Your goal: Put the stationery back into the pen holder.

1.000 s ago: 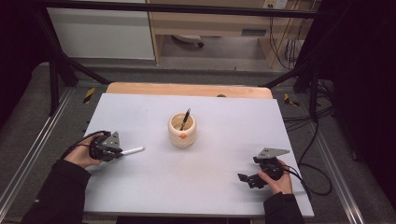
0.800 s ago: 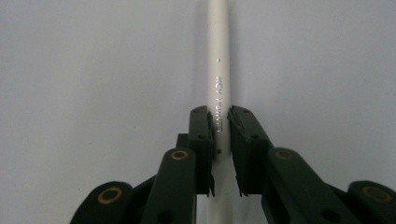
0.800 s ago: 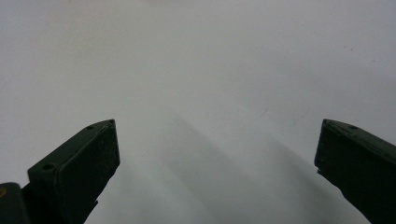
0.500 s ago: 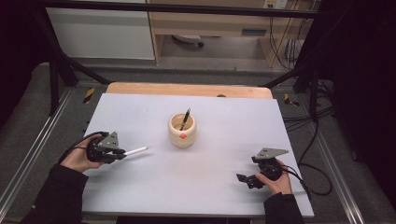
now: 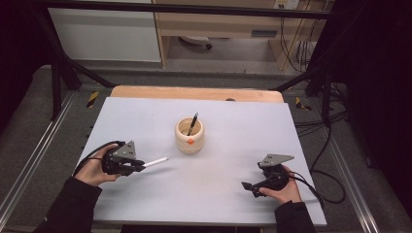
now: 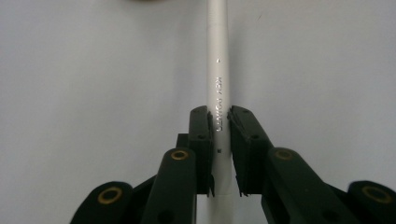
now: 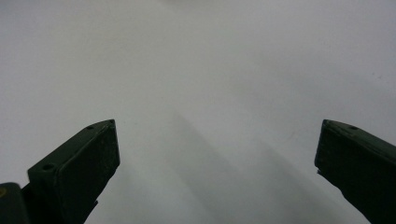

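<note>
Bright, even overhead light on the table (image 5: 145, 116), dark surroundings, soft shadows, slightly blurred gripper views.

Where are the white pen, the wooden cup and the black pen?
white pen (image 6: 217, 56): left gripper view, bare barrel ahead of the jaws.
wooden cup (image 5: 190, 141): high view, front wall near the orange mark.
black pen (image 5: 193, 122): high view, shaft sticking out of the cup.

Setting: a lab or test bay fitted for recorded trials. A pale grey table top (image 5: 145, 121) on a light wooden board (image 5: 194, 92) stands inside a black metal frame (image 5: 58, 73). Grey carpet floor (image 5: 29, 126) carries yellow-and-black hazard tape marks (image 5: 92, 98). Black cables (image 5: 311, 126) trail at right; a white cabinet (image 5: 104, 34) and wooden shelving (image 5: 218, 24) stand behind.
</note>
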`<state>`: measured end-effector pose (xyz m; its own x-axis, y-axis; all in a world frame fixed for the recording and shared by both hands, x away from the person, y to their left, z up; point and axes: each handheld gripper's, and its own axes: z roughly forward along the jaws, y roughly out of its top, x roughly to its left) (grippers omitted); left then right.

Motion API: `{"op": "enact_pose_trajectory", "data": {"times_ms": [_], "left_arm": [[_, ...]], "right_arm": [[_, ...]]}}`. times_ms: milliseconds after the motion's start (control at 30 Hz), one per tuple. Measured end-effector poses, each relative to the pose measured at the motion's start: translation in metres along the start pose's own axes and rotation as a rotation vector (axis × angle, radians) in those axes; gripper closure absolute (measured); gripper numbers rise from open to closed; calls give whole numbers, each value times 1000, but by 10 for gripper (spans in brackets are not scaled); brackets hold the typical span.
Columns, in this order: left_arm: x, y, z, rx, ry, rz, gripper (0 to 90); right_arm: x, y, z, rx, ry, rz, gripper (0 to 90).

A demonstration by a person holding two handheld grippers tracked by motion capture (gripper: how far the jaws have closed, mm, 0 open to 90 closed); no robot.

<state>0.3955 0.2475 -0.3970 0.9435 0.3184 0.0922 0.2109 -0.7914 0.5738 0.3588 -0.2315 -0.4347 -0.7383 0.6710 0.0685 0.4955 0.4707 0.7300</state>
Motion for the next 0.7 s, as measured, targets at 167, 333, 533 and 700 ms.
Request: {"op": "enact_pose_trajectory", "data": {"times_ms": [167,333,533,700], "left_arm": [[-10,19,9,-8,-35,-5,786],[-19,42,14,-9,-66,-6,787],[-30,68,18,10,-106,-15,786],[-37,86,21,21,-131,-25,786]], "right_arm": [[16,12,5,7,-14,-97,18],[34,30,8,12,-17,-220,45],[58,54,19,32,-14,-367,69],[76,75,27,27,-8,-486,122]]}}
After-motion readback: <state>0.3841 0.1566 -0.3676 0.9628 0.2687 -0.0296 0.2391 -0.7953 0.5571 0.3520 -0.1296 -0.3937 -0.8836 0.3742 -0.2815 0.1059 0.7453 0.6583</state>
